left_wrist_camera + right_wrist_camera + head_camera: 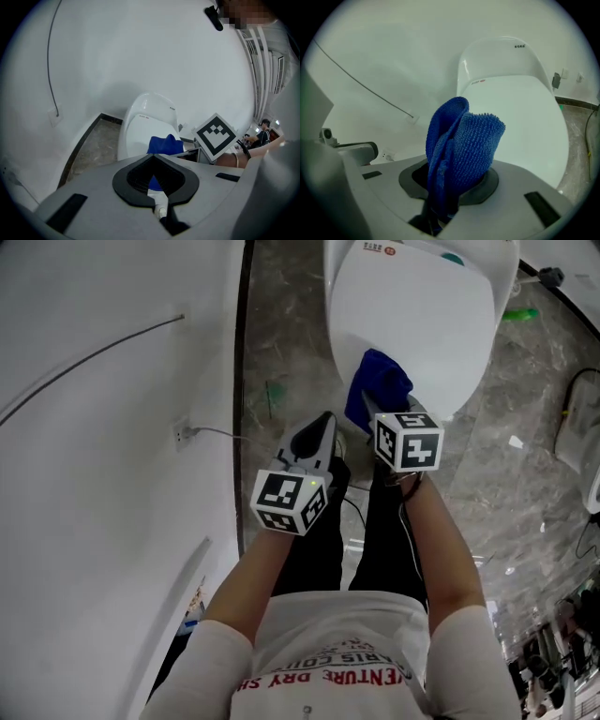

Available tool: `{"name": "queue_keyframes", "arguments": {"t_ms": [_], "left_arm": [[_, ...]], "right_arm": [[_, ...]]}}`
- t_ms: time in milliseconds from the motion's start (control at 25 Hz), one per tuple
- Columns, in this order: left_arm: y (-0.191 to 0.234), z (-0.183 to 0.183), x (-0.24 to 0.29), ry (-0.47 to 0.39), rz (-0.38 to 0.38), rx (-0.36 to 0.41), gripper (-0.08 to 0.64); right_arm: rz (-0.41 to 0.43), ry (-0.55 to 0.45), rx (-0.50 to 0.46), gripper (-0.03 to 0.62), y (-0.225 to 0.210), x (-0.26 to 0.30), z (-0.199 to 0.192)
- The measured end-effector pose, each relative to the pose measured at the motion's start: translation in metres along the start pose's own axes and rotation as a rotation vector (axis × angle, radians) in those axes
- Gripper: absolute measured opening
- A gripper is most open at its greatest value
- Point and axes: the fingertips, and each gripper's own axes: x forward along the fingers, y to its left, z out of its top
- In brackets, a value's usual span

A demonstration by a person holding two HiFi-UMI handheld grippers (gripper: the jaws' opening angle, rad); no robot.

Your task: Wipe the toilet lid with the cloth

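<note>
The white toilet lid (412,306) is down, at the top of the head view. My right gripper (389,407) is shut on a bunched blue cloth (380,381), which hangs over the lid's near edge. In the right gripper view the cloth (461,145) stands up out of the jaws (450,187), with the lid (520,108) behind it. My left gripper (317,434) is held lower left of the toilet, over the floor, shut with nothing in it. Past its jaws (157,180), the left gripper view shows the cloth (165,144) and the lid (145,131).
A white wall fills the left side, with a socket (183,434) and a thin cable on it. Grey marble floor (281,352) surrounds the toilet. A green object (520,313) lies on the floor right of the bowl. The person's legs in black trousers stand just before the toilet.
</note>
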Motion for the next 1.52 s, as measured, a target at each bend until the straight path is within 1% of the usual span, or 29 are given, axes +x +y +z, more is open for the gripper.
{"name": "queue_keyframes", "arguments": {"t_ms": [80, 200, 360, 480, 680, 840, 920, 1120, 1240, 1520], "left_arm": [[0.019, 0.000, -0.011, -0.010, 0.014, 0.003, 0.006], [0.046, 0.002, -0.022, -0.037, 0.031, 0.015, 0.006], [0.073, -0.010, -0.026, -0.048, 0.044, 0.007, 0.006], [0.075, -0.013, -0.026, -0.053, 0.029, 0.029, 0.006], [0.056, -0.005, -0.023, -0.069, -0.015, 0.047, 0.006], [0.038, 0.005, -0.012, -0.093, -0.035, 0.053, 0.006], [0.024, 0.008, -0.008, -0.100, -0.057, 0.057, 0.006], [-0.019, 0.010, 0.000, -0.115, -0.110, 0.126, 0.006], [-0.037, 0.007, 0.008, -0.115, -0.115, 0.146, 0.006], [-0.086, -0.005, 0.028, -0.103, -0.106, 0.144, 0.006]], "right_arm": [[0.014, 0.010, -0.012, 0.094, 0.021, 0.019, -0.001], [0.015, 0.015, -0.020, 0.094, 0.037, 0.039, -0.001], [-0.010, 0.025, -0.036, 0.094, 0.037, 0.056, -0.006], [-0.041, 0.039, -0.043, 0.094, 0.030, 0.061, -0.013], [-0.071, 0.067, -0.044, 0.094, 0.014, 0.052, -0.027], [-0.070, 0.072, -0.033, 0.094, -0.002, 0.040, -0.032], [-0.069, 0.075, -0.022, 0.094, -0.012, 0.032, -0.035], [-0.087, 0.075, -0.007, 0.094, -0.046, 0.006, -0.047], [-0.091, 0.067, 0.010, 0.094, -0.067, -0.007, -0.053], [-0.113, 0.067, 0.021, 0.094, -0.125, -0.044, -0.073]]}}
